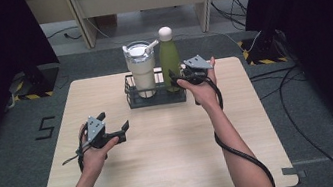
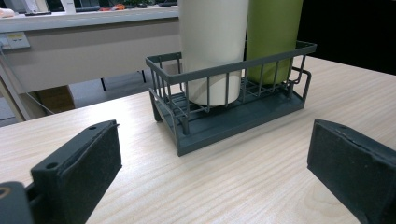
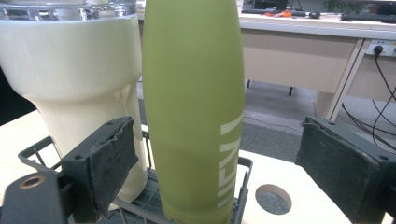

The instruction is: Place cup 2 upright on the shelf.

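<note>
The right gripper is sitting just above the middle of the high view, its jaws spread wide and pointing at the green bottle. In the right gripper view the green bottle is standing upright in the middle of the frame, rising between the two black pads without either pad touching it; the gap on the right side of the frame is looking larger than the one on the left. The bottle is standing in the right end of a dark wire rack, with a cream tumbler beside it at its left, also upright in the rack. The rack is resting toward the upper centre of the light wooden table.

The left gripper is hovering in the lower left of the high view, well apart from the rack, its jaws wide and holding nothing. In the left gripper view the rack is showing at upper centre beyond the open pads.
</note>
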`<action>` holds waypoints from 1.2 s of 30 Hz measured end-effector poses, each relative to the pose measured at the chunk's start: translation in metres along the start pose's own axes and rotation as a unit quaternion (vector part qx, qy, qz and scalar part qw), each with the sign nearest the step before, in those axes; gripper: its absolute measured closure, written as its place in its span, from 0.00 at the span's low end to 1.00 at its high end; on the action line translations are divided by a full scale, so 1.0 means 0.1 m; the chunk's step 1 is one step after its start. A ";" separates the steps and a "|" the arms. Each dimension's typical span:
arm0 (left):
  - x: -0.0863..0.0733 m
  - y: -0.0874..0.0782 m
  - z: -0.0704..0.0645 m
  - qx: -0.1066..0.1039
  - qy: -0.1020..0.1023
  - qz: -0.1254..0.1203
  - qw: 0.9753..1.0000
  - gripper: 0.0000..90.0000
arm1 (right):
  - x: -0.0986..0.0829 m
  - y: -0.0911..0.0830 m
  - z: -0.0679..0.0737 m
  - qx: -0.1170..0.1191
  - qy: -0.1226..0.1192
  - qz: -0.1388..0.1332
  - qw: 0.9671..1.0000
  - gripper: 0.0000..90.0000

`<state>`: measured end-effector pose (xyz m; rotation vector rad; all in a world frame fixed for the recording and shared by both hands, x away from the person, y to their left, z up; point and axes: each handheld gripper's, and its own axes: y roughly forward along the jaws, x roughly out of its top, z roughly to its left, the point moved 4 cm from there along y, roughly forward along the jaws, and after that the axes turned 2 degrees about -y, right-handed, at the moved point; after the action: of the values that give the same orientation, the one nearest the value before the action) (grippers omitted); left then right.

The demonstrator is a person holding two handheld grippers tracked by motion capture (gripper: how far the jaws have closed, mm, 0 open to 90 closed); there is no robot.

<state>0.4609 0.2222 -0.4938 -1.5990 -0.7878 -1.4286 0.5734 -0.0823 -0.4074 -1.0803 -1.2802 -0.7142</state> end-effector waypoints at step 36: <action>-0.04 -0.01 0.00 0.001 -0.001 0.006 1.000 0.03 | -0.43 -0.58 -0.15 -0.005 -0.001 0.027 1.000 0.14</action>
<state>0.4597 0.2228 -0.4973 -1.6008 -0.7786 -1.4179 0.5193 -0.1234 -0.4348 -1.1205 -1.2453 -0.6801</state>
